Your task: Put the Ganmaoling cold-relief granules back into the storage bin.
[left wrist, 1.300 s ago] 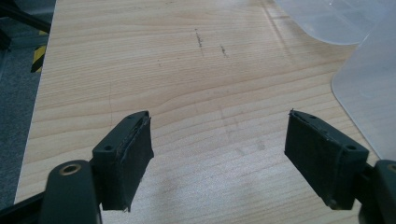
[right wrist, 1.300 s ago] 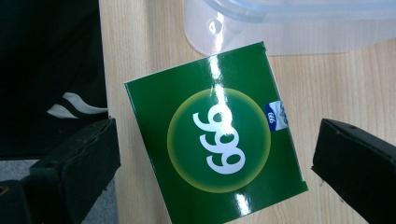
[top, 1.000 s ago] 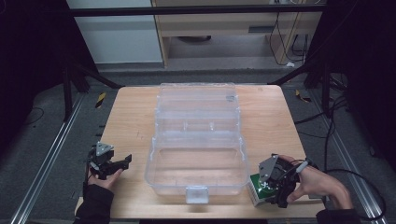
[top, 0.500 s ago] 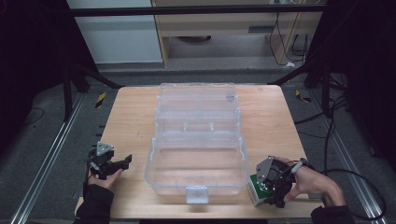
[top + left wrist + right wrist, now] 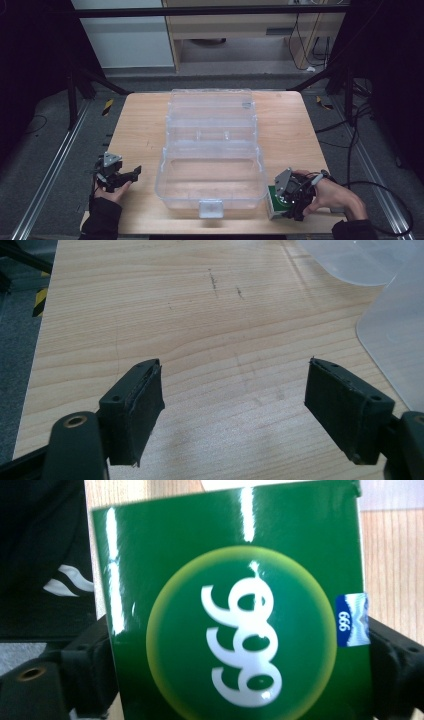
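Gripping green box (image 5: 235, 625) between right tongs (image 5: 235, 670), table's near edge

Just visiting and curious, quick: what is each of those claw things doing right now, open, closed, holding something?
Left gripper: open, jaws wide apart over bare wooden table, holding nothing.
Right gripper: closed on the green box, a jaw against each side.

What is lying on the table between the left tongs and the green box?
In the high view, the open clear plastic case lies between the left tongs and the green box.
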`<state>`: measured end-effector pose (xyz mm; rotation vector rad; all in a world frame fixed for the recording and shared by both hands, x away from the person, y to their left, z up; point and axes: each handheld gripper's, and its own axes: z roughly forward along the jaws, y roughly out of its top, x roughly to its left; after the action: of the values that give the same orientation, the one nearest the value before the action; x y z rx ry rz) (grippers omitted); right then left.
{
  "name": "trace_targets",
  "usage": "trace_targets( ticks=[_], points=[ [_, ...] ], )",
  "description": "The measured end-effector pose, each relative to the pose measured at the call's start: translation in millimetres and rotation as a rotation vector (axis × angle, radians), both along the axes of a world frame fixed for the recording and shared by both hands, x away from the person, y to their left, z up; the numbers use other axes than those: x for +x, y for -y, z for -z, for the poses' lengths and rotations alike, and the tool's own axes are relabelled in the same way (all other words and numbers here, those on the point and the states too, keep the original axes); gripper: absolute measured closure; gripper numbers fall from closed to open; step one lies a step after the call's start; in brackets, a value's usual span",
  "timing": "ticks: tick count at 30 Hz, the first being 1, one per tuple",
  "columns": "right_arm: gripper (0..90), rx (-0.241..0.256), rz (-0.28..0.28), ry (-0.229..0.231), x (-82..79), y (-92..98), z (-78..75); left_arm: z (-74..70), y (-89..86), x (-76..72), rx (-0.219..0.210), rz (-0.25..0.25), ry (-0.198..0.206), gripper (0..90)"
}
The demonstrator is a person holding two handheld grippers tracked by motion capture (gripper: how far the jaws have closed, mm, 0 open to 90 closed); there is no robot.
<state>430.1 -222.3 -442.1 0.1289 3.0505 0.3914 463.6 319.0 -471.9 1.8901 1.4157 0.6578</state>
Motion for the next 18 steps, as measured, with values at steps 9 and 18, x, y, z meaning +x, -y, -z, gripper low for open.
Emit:
trace_targets(
  ticks=[9, 18],
  points=[
    [15.9, 0.034, 0.067, -0.013, -2.1, 6.3, -2.2, -0.1, -0.1, -0.1, 0.000, 0.000, 0.000, 22.4],
    [16.1, 0.067, 0.103, 0.012, -9.0, 16.7, -14.3, -0.2, 0.0, -0.2, 0.000, -0.001, 0.001, 22.5]
  ],
)
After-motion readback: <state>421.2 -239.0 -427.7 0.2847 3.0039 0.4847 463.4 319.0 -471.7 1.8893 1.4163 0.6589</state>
